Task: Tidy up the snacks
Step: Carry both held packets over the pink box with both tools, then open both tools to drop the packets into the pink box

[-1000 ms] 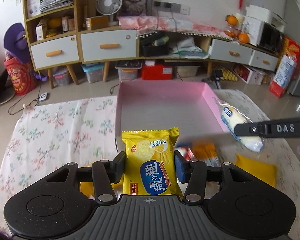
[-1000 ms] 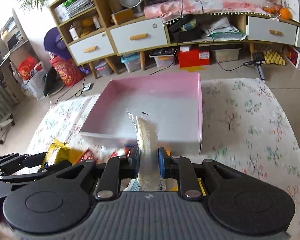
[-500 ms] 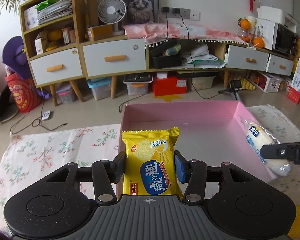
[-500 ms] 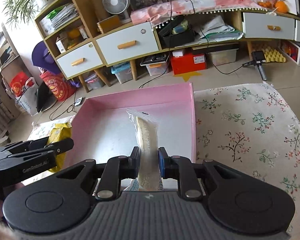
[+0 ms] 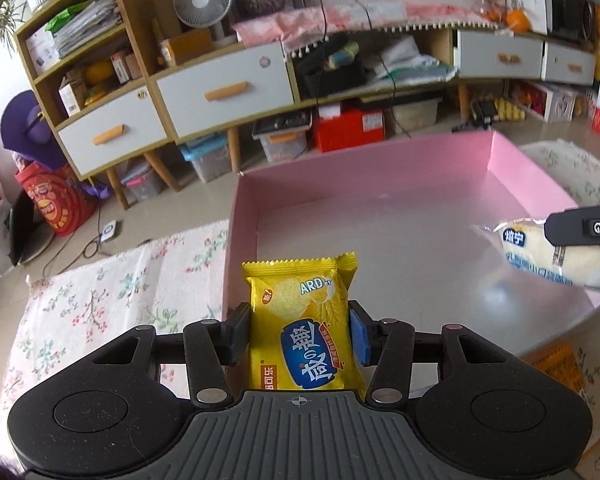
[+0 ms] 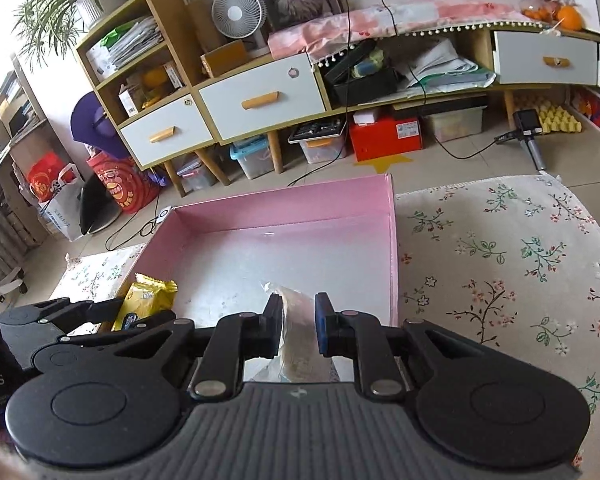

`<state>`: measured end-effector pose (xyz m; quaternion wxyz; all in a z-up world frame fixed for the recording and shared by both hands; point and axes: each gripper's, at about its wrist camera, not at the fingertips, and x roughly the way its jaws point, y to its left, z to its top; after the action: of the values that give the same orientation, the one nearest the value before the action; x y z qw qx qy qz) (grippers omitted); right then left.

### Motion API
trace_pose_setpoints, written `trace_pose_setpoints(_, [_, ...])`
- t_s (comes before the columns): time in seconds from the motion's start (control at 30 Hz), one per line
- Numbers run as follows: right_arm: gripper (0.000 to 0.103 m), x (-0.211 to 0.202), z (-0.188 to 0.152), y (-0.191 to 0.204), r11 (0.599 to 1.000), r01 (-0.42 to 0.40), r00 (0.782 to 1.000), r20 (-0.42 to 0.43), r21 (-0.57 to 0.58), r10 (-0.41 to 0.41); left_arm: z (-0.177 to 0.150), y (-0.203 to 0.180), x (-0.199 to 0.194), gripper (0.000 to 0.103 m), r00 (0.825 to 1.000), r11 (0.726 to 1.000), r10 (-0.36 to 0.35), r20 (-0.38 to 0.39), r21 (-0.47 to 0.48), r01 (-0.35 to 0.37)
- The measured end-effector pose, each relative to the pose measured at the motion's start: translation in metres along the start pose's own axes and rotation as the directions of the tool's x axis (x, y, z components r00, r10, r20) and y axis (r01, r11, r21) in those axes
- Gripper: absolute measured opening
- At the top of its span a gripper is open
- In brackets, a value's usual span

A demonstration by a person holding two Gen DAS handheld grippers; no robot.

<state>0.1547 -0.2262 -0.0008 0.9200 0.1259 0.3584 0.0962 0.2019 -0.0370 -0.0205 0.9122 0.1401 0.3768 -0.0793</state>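
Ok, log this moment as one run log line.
left gripper: shut on yellow packet | right gripper: shut on clear bread pack | both over pink box

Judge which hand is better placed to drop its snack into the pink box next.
Right, probably. Its tongs hold the clear-wrapped bread well inside the pink box; the left tongs hold the yellow cracker pack at the near-left wall.
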Motion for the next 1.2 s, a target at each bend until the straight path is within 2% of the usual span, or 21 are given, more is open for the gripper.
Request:
trace_pose_setpoints(0.17, [0.016, 0.004, 0.0, 0.001, 1.0, 0.0, 1.0, 0.004, -0.018, 0.0, 0.001, -0.004, -0.001, 0.048, 0.998, 1.0, 0.011, -0.068, 0.002, -0.01])
trace_pose_setpoints(0.27, [0.016, 0.005, -0.001, 0.005, 0.999, -0.005, 1.0, -0.003, -0.035, 0.005, -0.002, -0.001, 0.0, 0.048, 0.994, 0.999, -0.02, -0.11, -0.042, 0.015])
trace_pose_setpoints(0.5, [0.02, 0.012, -0.004, 0.015, 0.997, -0.007, 1.0, -0.009, -0.071, 0.007, -0.005, 0.001, -0.009, 0.052, 0.998, 0.998, -0.024, -0.05, -0.051, 0.022])
trace_pose_setpoints(0.57, [0.022, 0.015, -0.005, 0.018, 0.997, -0.006, 1.0, -0.01, -0.074, 0.005, -0.005, 0.001, -0.012, 0.06, 0.999, 0.999, -0.02, -0.036, -0.049, 0.018])
trace_pose_setpoints(0.63, [0.025, 0.013, -0.004, 0.021, 0.997, 0.0, 1.0, -0.011, -0.075, -0.001, -0.004, 0.0, -0.016, 0.065, 1.0, 0.999, -0.021, -0.019, -0.051, 0.02])
trace_pose_setpoints(0.7, [0.025, 0.007, 0.0, 0.023, 0.998, -0.025, 1.0, -0.006, -0.059, 0.025, -0.003, 0.002, -0.019, 0.07, 1.0, 0.998, -0.024, -0.007, -0.059, 0.024])
trace_pose_setpoints(0.83, [0.042, -0.005, 0.001, 0.024, 0.998, -0.026, 0.999, 0.03, -0.057, 0.027, 0.0, 0.003, -0.028, 0.08, 0.999, 0.997, -0.033, 0.008, -0.068, 0.034])
trace_pose_setpoints(0.87, [0.044, -0.007, 0.001, 0.024, 0.998, -0.02, 0.999, 0.03, -0.061, 0.022, -0.001, 0.003, -0.031, 0.082, 0.999, 0.997, -0.033, 0.01, -0.067, 0.034])
trace_pose_setpoints(1.2, [0.073, -0.027, -0.002, 0.031, 0.995, 0.03, 1.0, 0.012, -0.097, -0.029, -0.007, 0.007, -0.065, 0.09, 0.999, 0.996, -0.04, 0.029, -0.08, 0.042])
